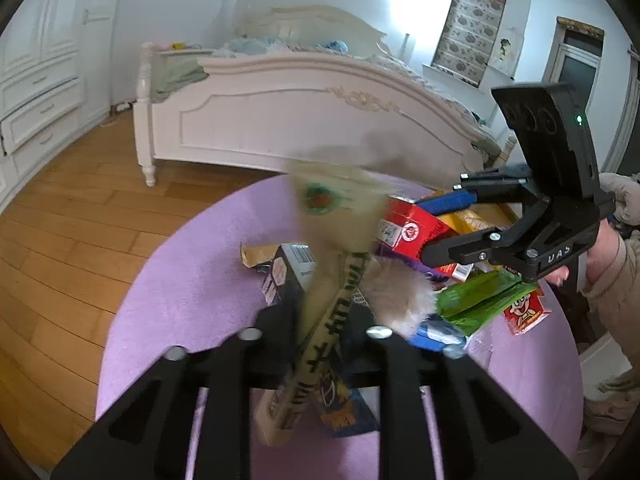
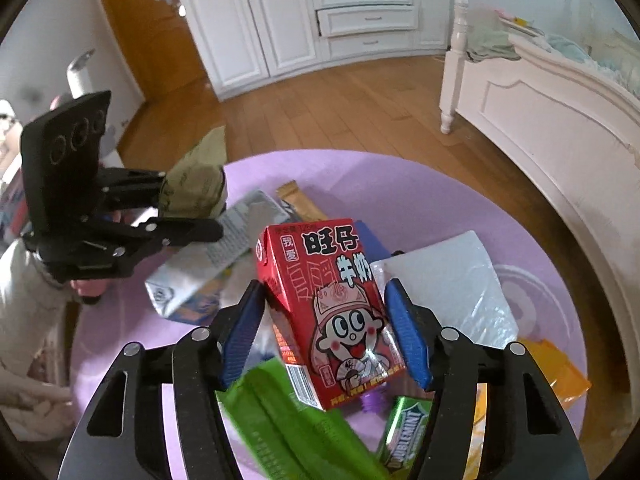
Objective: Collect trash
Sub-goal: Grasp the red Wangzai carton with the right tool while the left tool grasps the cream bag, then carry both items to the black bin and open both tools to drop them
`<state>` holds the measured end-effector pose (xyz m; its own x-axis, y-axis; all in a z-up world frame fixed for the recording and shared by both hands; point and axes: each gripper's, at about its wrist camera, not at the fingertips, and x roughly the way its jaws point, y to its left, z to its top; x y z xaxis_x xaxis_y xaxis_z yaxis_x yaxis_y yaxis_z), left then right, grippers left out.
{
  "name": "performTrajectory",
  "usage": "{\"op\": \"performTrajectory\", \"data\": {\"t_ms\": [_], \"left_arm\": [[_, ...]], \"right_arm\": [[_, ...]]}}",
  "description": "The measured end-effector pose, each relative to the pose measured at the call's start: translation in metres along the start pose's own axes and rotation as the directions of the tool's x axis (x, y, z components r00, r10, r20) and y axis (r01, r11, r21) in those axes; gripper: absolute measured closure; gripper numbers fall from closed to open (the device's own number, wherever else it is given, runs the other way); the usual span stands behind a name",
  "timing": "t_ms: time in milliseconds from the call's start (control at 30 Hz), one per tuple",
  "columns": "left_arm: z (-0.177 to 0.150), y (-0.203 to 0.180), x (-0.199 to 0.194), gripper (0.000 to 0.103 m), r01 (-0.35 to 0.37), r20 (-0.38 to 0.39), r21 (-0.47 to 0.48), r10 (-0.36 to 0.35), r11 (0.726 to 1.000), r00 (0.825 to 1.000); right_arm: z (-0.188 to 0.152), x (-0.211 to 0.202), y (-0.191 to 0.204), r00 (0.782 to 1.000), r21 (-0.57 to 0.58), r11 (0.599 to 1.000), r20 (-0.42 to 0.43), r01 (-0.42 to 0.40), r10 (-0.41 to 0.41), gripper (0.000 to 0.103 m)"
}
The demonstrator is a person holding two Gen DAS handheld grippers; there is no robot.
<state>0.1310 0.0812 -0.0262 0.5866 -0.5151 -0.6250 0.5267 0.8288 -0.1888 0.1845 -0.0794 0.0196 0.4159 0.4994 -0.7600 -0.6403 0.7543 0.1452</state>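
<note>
Your left hand-held gripper [image 1: 320,332] pinches a beige wrapper [image 1: 336,216] near its lower end, so the wrapper stands up toward twelve o'clock, clear of the pile. Your right hand-held gripper [image 2: 324,328] clamps a red milk carton [image 2: 324,312] by its two sides, lifted above the purple table [image 2: 400,184]. More litter lies beneath: a green packet [image 2: 288,420] at six o'clock and a gum pack [image 2: 404,432] at five.

Bright even indoor light, white glare on the wall above the bed [image 1: 304,92], motion blur on the held wrapper [image 1: 332,240], fisheye bending, dark vignetted corners
</note>
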Motion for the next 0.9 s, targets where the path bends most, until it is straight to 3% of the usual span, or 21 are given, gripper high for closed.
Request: {"op": "performTrajectory", "data": {"t_ms": [167,267,500,567,733,900], "left_arm": [[-0.005,-0.008,-0.04,0.092,-0.044,0.091,-0.08,0.051,0.996,0.995],[0.0,-0.013,-0.065,0.092,-0.044,0.155,-0.144,0.066,0.989,0.986],[0.017,-0.066,-0.075,0.092,0.008,0.186,-0.155,0.021,0.988,0.982],[0.024,-0.093,-0.065,0.092,0.032,0.18,-0.13,-0.008,0.991,0.984],[0.045,-0.166,-0.01,0.092,0.131,0.122,-0.054,-0.124,0.99,0.985],[0.057,-0.248,0.066,0.092,0.277,0.01,-0.026,-0.277,0.96,0.961]], "right_arm": [[-0.013,-0.04,0.004,0.981,0.115,0.987,0.169,-0.11,0.09,0.043],[-0.031,-0.064,-0.007,0.942,0.224,0.945,0.291,-0.238,0.168,0.044],[-0.082,-0.113,-0.031,0.87,0.336,0.874,0.461,-0.351,0.172,0.044],[-0.102,-0.13,-0.044,0.853,0.368,0.859,0.504,-0.356,0.137,0.044],[-0.186,-0.186,-0.083,0.82,0.508,0.813,0.568,-0.285,-0.067,0.044],[-0.272,-0.229,-0.126,0.795,0.651,0.733,0.542,-0.195,-0.27,0.044]]}}
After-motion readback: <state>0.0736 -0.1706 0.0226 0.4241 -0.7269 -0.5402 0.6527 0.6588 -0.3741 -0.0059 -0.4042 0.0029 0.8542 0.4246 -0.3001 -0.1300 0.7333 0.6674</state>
